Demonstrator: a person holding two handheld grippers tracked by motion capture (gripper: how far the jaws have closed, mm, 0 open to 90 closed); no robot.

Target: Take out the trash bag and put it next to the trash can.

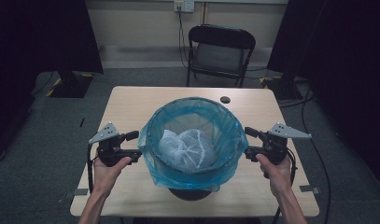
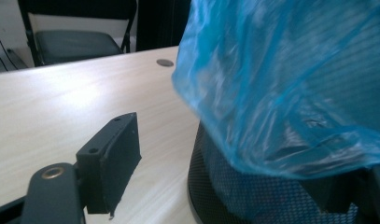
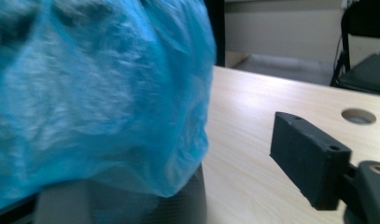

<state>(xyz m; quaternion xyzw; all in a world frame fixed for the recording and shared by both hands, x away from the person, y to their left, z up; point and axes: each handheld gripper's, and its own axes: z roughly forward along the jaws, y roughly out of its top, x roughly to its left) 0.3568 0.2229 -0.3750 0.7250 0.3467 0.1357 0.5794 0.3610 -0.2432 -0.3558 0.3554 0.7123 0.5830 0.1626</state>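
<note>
Nearest us, we held the left hand-held gripper [image 1: 131,144] and the right hand-held gripper [image 1: 251,142] open, each astride the blue bin liner [image 1: 192,140] at the rim of the mesh wastebasket [image 2: 271,196] mid-worktop [image 1: 131,102]. Neither had closed; we judged lifting remained. From above, crumpled white plastic [image 1: 187,147] lay inside. Beyond stood a folding chair [image 1: 220,51].

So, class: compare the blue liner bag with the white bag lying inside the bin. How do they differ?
The blue liner bag is see-through blue and stretched open, its edge folded over the rim of the bin and hanging down outside. The white bag is pale and crumpled into a bundle lying at the bottom inside. The blue one is clearly larger. Both look like thin, wrinkled plastic.
</note>
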